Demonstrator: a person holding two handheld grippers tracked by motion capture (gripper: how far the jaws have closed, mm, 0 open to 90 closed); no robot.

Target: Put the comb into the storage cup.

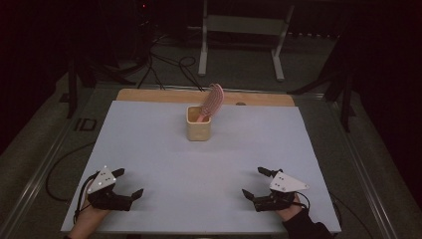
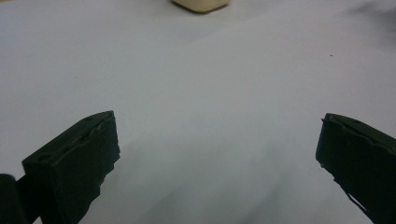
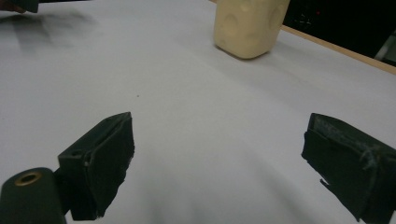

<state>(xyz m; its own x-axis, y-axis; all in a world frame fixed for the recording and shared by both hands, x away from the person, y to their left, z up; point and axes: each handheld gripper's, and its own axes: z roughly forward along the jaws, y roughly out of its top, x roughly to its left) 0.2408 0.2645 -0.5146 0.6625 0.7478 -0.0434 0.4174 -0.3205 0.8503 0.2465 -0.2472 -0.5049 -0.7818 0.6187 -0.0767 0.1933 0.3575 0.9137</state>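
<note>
A cream square cup (image 1: pixel 199 124) stands upright at the far middle of the white table sheet (image 1: pixel 159 154). A pink hairbrush (image 1: pixel 213 101) sits in it, handle down, head leaning to the right above the rim. My left gripper (image 1: pixel 128 182) rests near the front left corner, open and holding nothing. At the front right, my right gripper (image 1: pixel 256 182) is also open and empty. The left gripper view shows the cup's base (image 2: pixel 201 4) far ahead between the wide-apart jaws. In the right gripper view the cup (image 3: pixel 248 25) stands ahead, slightly right.
A wooden board edge (image 1: pixel 149 94) shows behind the white sheet. Beyond the table are cables (image 1: pixel 169 64) on the floor and a white metal stand (image 1: pixel 244 30). Dark surroundings frame the table on both sides.
</note>
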